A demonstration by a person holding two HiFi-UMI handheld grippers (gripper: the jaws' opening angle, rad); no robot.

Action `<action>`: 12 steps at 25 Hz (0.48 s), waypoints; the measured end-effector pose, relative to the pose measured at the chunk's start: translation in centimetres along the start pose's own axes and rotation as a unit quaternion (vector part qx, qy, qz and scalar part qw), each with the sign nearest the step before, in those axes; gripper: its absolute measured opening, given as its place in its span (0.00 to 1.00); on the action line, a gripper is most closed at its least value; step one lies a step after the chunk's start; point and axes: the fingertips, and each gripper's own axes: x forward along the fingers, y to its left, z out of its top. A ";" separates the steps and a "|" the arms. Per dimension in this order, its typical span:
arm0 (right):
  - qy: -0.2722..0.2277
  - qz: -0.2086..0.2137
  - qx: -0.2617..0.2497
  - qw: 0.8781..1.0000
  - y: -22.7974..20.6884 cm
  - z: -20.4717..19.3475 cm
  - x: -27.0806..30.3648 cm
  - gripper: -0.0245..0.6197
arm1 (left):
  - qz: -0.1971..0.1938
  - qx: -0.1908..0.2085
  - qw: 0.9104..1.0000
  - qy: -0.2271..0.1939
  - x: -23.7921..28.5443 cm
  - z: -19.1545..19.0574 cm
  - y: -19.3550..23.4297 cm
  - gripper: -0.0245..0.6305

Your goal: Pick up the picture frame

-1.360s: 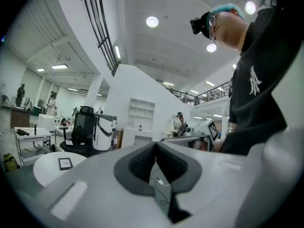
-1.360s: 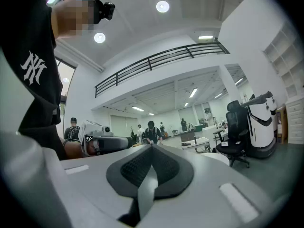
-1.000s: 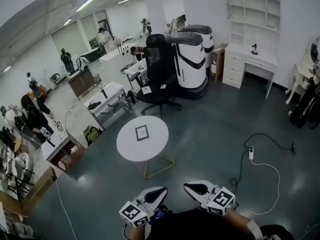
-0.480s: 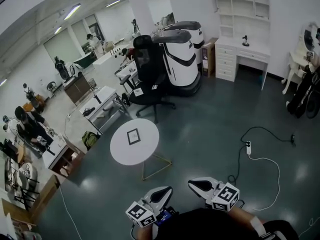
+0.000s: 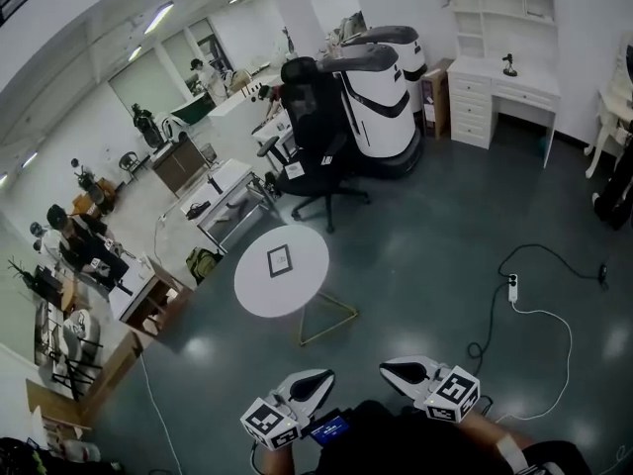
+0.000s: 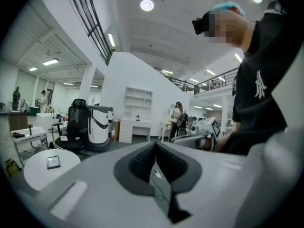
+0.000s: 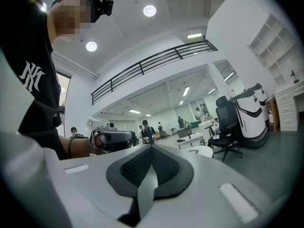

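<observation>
My left tool (image 5: 318, 377) and right tool (image 5: 390, 369) are both pressed together, holding nothing, well short of the round white desk (image 5: 259, 293). The picture frame (image 5: 280, 260) lies flat near the middle of that desk. A black office chair (image 5: 315, 132) stands past the desk.

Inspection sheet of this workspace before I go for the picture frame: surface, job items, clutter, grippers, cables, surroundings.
Surface: round white table, top mostly bare.
Job's things: picture frame lies flat near the table's middle, untouched.
Clutter: nothing seen on the table besides the frame.
Grippers: left gripper and right gripper both shut, empty, well short of the table.
Cables: power strip with a white cable looping on the floor to the right.
Surroundings: black office chair, white desk, people at benches on the left.
</observation>
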 end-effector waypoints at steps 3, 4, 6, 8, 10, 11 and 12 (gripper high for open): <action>0.001 -0.006 0.013 1.000 -0.8 -0.8 0.2 0.04 | 0.013 -0.037 0.999 -0.023 -1.0 -0.2 0.8 0.04; -0.002 -0.006 0.014 1.000 -1.1 -1.0 0.2 0.04 | 0.012 -0.044 0.999 -0.025 -0.7 -0.8 0.8 0.04; -0.004 -0.009 0.014 1.000 -1.9 -1.5 0.2 0.04 | 0.005 -0.053 0.998 -0.017 0.5 -2.5 0.7 0.04; -0.003 -0.012 0.017 1.000 -2.8 -2.0 0.3 0.04 | -0.002 -0.062 0.998 -0.008 1.4 -4.0 1.1 0.04; 0.000 -0.015 0.021 1.000 -3.4 -2.3 0.7 0.04 | -0.004 -0.072 0.997 -0.008 1.6 -4.4 2.0 0.04; 0.003 -0.017 0.021 1.000 -3.9 -2.2 0.9 0.04 | -0.001 -0.079 0.997 -0.012 1.6 -4.3 2.7 0.04; 0.007 -0.020 0.022 1.000 -4.4 -2.1 1.0 0.04 | 0.002 -0.086 0.996 -0.017 1.7 -4.2 3.4 0.04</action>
